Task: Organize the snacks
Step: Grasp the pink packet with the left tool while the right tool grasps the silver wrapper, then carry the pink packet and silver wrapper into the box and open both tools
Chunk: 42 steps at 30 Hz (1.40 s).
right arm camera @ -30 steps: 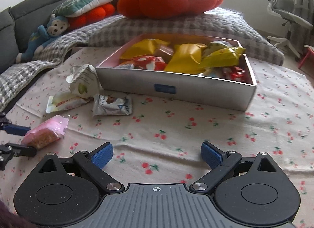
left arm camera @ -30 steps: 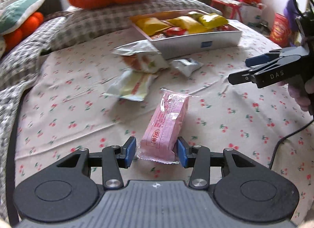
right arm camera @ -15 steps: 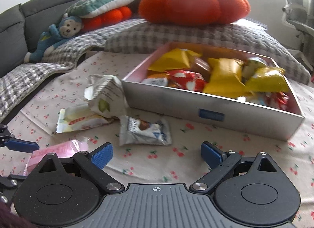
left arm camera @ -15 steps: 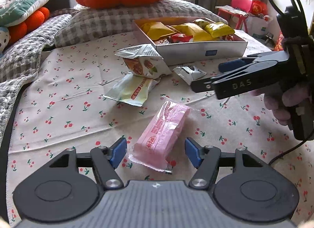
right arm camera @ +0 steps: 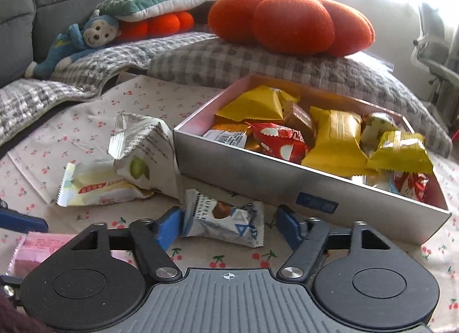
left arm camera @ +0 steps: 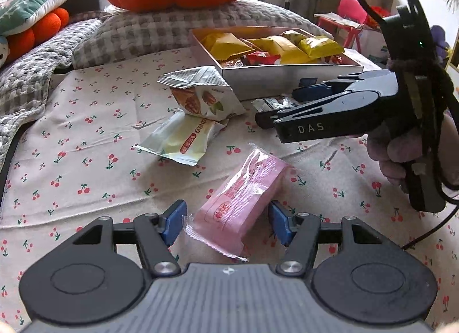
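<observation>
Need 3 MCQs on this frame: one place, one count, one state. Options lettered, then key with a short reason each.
1. Where does the white chocolate packet lie?
A. in the box
B. on the cloth before the box, between the right hand-held gripper pads
C. on the orange cushion

2. How many snack packets lie loose on the cloth, outside the box?
A. two
B. four
C. six

3. What about the pink packet?
A. lifted and clamped
B. lying on the cloth between the left hand-held gripper pads, gaps at both sides
C. in the box

Key: B, pads flank it; B, pink, chocolate, pale green, nut bag; B, closing pads not yet touching.
</observation>
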Each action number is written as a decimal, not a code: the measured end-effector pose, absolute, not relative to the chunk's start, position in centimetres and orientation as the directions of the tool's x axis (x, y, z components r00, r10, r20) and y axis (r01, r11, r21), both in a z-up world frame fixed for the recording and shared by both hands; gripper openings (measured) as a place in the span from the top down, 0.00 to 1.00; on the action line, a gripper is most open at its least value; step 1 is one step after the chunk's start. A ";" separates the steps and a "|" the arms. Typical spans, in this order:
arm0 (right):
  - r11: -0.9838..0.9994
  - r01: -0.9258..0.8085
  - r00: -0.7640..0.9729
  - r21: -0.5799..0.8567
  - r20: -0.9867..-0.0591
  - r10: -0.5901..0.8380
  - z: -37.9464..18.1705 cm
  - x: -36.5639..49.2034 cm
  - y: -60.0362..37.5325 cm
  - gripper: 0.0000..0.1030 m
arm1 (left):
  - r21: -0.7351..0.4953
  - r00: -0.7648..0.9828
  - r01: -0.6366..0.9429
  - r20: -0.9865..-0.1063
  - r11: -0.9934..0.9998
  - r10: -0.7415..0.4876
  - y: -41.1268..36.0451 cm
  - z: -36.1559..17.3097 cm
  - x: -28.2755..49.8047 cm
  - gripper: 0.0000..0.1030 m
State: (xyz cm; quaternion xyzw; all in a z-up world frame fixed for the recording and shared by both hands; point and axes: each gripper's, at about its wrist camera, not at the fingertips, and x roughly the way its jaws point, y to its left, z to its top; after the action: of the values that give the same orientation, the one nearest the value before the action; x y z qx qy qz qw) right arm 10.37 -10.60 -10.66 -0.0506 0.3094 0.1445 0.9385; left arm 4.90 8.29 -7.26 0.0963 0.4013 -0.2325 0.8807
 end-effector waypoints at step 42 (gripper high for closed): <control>0.958 -0.274 0.764 0.087 -0.586 0.271 -6.6 6.3 -19.4 0.91 | -0.136 0.592 0.443 -0.698 0.886 -0.403 3.4 -4.2 6.7 0.69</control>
State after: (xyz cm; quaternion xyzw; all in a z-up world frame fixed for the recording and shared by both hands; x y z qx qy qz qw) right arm 6.25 -19.44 -6.60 -0.0020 0.3114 0.1451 0.9391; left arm 6.66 3.37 -4.18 0.0257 0.3844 -0.2372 0.8918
